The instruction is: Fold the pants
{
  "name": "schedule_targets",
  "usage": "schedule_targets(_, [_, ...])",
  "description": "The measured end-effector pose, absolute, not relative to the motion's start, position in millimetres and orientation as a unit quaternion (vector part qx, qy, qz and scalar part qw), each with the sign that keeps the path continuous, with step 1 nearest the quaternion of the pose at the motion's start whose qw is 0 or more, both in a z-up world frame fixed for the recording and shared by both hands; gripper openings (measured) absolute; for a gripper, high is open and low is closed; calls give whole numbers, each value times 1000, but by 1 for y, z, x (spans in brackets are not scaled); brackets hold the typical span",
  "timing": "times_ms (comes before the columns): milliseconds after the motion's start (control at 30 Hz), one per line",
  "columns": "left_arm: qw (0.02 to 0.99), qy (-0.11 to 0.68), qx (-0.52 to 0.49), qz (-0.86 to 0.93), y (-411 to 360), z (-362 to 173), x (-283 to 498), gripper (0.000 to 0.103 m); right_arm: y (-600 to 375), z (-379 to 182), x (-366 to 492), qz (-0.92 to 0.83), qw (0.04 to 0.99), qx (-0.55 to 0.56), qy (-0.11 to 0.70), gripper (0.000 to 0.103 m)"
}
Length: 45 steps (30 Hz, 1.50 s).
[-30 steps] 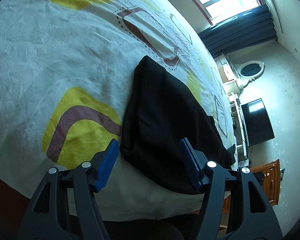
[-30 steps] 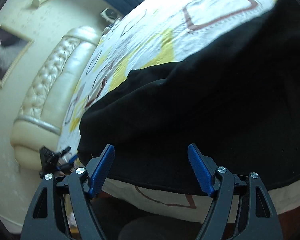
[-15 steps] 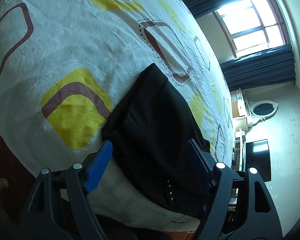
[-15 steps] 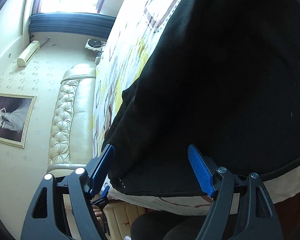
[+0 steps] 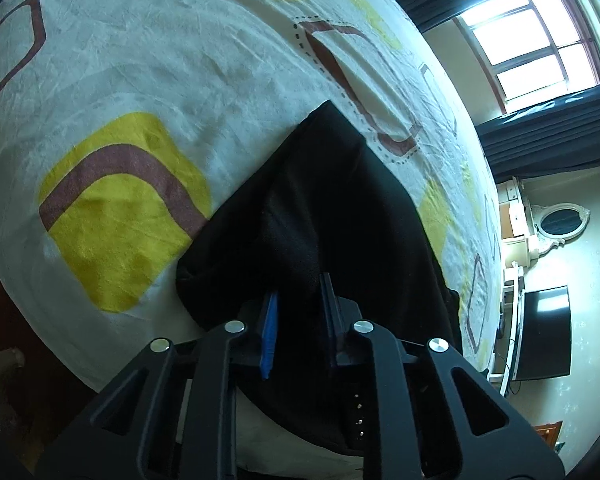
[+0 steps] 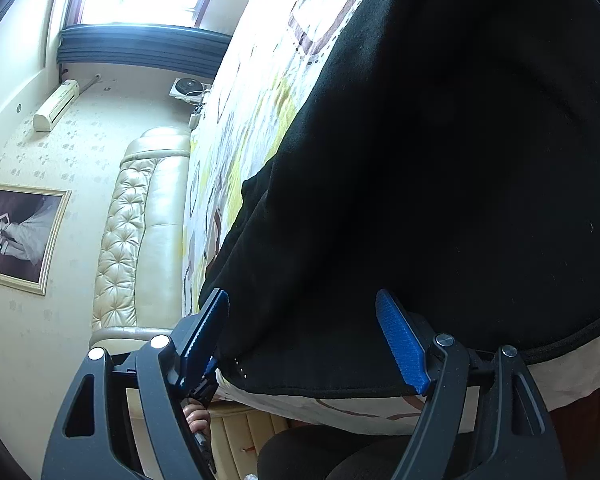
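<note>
Black pants [image 5: 340, 216] lie across a bed [image 5: 148, 80] covered by a white sheet with yellow and maroon shapes, their edge reaching the lower frame. The left tongs [image 5: 298, 300], at lower centre, have just closed and pinch a fold of the dark fabric. In the right wrist view the right tongs [image 6: 304, 336] stand wide apart over the pants' hem, seemingly not pressing it. A bright window [image 5: 532, 44] with dark curtains fills the upper right; a cream tufted headboard [image 6: 140, 236] and framed picture [image 6: 18, 236] sit left.
</note>
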<state>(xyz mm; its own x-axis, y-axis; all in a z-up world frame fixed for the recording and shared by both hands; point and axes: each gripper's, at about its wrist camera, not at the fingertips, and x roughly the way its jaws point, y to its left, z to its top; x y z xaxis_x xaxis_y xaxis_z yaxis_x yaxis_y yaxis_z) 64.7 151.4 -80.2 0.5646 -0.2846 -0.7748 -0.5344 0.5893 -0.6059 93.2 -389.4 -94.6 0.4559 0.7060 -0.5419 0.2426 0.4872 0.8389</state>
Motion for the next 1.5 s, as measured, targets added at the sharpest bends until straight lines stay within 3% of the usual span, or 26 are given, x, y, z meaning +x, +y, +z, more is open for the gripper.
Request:
schedule_targets(233, [767,454,-443,96,147,-80,65,13,-379,-92,106,153,724,476,475,75])
schedule_targets(267, [765,454,-446,96,148,-81,65,13,-377,-95,108,147,726,476,473,72])
schedule_targets(333, [761,453,-454,95,150,-83,65,13,-373,-104,110,128,725,477,481,53])
schedule_targets(433, [754,452,-468,92,152,-84,63,13,-370,-113,104,111,730,483,471,42])
schedule_targets(567, [752,453,-472,89,153,-87,63,13,-378,-116,99,101,729,509,446,38])
schedule_targets(833, [745,453,-482,84,156,-89,63,13,-374,-122,98,116,721,537,422,40])
schedule_targets(900, [746,453,-480,84,156,-88,62,13,-375,-119,95,106,729,531,418,23])
schedule_targets(1000, [752,453,-471,83,158,-83,61,11,-380,-113,80,104,733,534,408,12])
schedule_targets(1167, [755,457,-463,86,161,-71,47,11,-386,-96,43,118,747,523,393,10])
schedule_targets(1367, [756,467,-452,76,166,-75,30,11,-382,-122,1,108,725,530,428,9])
schedule_targets(1433, [755,466,-455,73,169,-78,29,11,-385,-134,-6,102,716,538,432,2])
schedule_targets(1500, [750,464,-466,70,171,-79,28,11,-389,-136,-7,111,709,551,426,1])
